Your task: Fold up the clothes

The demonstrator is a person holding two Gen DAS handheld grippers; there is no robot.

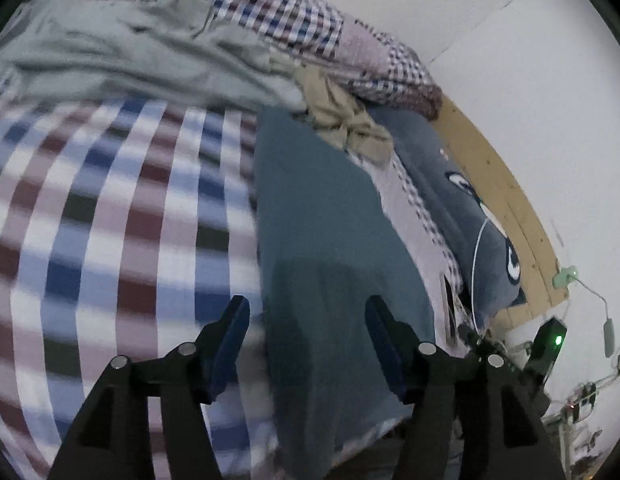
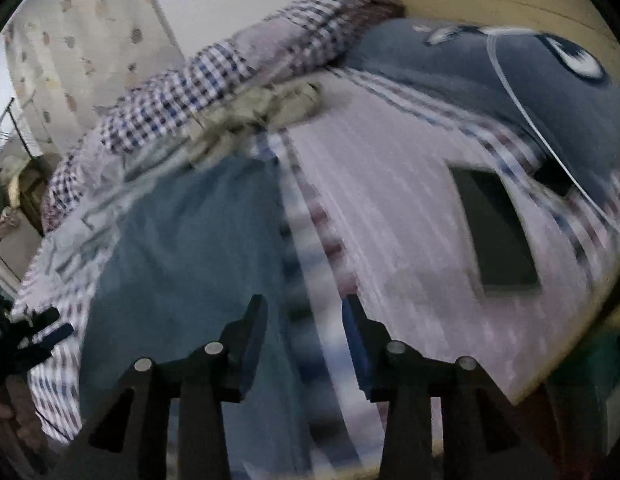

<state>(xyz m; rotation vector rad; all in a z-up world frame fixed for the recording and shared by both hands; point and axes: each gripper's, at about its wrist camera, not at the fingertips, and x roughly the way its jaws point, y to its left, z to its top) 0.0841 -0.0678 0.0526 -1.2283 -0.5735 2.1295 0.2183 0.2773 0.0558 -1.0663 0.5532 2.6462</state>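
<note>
Two tools, left point(image 1: 306, 320) and right point(image 2: 304, 320), both released, above one teal garment point(image 1: 321, 216) beside one khaki garment point(image 1: 341, 116).

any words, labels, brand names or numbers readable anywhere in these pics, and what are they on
None can be read.
Blue pillow: a white printed design, blurred; no letters can be made out.
Dark flat slab on the checked bed sheet: blank face, no text shows.
Teal garment: plain, no label in view.
Left gripper and right gripper: no markings show.
</note>
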